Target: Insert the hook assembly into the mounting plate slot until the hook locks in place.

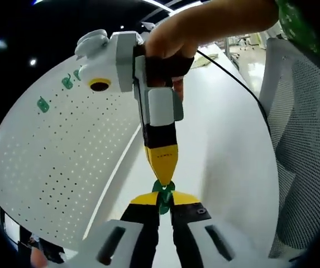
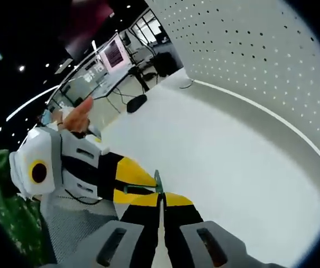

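Both grippers, the left gripper point(image 1: 163, 202) and the right gripper point(image 1: 163, 177), are closed on 1 small green hook point(image 1: 164, 188) above the white table point(image 1: 227, 167), off the pegboard's point(image 1: 53, 151) lower edge; it looks light, stiff, slippery plastic, best pinched at its flat base.

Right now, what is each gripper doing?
Left gripper: shut on the green hook.
Right gripper: shut on the same green hook, jaws tip to tip with the left's.
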`<state>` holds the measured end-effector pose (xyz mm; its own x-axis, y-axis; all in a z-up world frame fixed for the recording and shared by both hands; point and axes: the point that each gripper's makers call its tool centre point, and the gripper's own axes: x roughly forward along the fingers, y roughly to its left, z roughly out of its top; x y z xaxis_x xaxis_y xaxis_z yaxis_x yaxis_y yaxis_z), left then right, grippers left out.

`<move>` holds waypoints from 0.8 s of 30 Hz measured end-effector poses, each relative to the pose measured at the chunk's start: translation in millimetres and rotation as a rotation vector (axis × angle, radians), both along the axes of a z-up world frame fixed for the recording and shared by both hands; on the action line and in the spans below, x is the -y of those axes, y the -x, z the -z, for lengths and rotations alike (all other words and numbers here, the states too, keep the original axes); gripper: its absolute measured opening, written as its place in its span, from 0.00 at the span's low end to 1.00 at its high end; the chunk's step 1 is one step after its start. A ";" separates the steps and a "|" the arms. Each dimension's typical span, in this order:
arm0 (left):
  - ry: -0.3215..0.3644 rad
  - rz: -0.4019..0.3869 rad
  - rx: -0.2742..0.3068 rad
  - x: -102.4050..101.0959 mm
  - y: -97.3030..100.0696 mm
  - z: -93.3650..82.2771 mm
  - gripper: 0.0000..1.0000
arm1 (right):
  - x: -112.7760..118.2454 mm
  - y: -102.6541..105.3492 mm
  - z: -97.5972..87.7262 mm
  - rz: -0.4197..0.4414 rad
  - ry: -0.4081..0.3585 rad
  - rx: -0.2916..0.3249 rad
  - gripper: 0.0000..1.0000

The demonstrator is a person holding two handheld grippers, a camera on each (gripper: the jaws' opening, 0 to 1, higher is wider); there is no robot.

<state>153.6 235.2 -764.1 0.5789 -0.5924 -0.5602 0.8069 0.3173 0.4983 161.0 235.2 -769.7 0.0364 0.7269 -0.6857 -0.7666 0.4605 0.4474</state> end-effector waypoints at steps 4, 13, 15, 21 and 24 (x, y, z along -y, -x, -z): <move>0.003 -0.003 -0.014 0.1 0.6 1.6 0.04 | 0.9 4.3 1.3 -0.020 0.017 -0.013 0.01; 0.086 -0.057 -0.082 -0.5 -1.4 0.1 0.04 | 0.7 -0.1 -5.5 0.007 -0.007 -0.010 0.01; 0.095 -0.065 -0.091 0.1 -1.2 0.5 0.03 | -2.3 -0.1 -9.9 0.007 -0.028 -0.002 0.01; 0.135 -0.096 -0.110 -0.4 -4.6 -3.0 0.03 | -5.2 -3.0 -15.7 -0.004 -0.034 0.071 0.02; 0.175 -0.120 -0.126 -1.9 -7.1 -6.9 0.03 | -5.7 -5.5 -19.5 0.005 -0.048 0.096 0.02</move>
<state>160.8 237.1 -757.1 0.5828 -0.6182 -0.5274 0.8107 0.4869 0.3252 166.5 240.9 -750.2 0.1042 0.7587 -0.6430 -0.8045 0.4444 0.3940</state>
